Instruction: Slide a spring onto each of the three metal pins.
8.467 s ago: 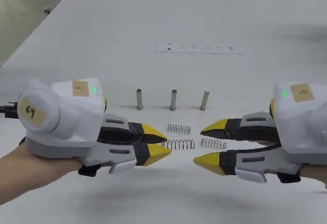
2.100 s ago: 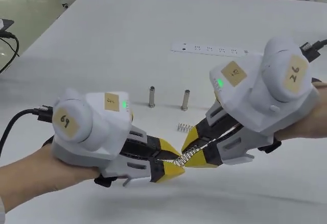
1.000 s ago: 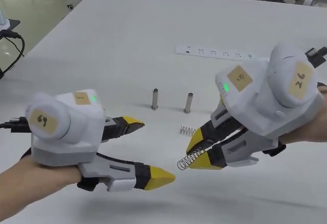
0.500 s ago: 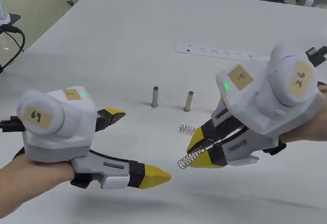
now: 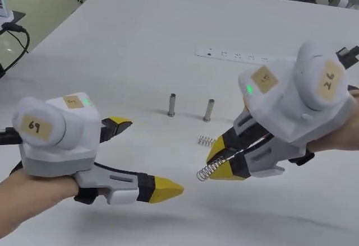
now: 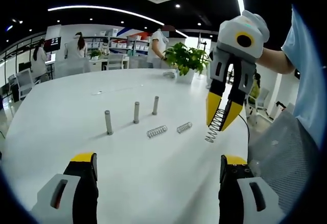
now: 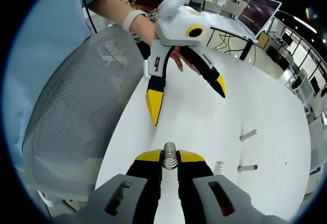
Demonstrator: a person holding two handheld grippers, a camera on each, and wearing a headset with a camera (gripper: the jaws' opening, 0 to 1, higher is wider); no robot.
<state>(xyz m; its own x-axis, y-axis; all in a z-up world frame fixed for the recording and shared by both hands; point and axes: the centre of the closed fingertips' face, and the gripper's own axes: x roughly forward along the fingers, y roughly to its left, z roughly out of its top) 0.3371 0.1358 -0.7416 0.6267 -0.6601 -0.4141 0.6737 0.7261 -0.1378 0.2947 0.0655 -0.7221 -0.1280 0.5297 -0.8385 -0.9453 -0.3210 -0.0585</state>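
The left gripper (image 5: 150, 156) gapes wide, empty. At its 3 o'clock, the right gripper (image 5: 219, 159) pinches one spring (image 5: 208, 169), the coil jutting past the tips. Toward 12 o'clock two loose springs (image 6: 157, 131) lie before three upright pins (image 6: 136, 113). Two seconds ago both claws gripped that spring; the left has since let go.

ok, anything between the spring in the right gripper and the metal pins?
Nothing visible blocks it. One loose spring lies flat on the white table between the coiled metal spring in the right gripper and the upright metal pins, likely low enough to clear. The open left gripper sits aside.
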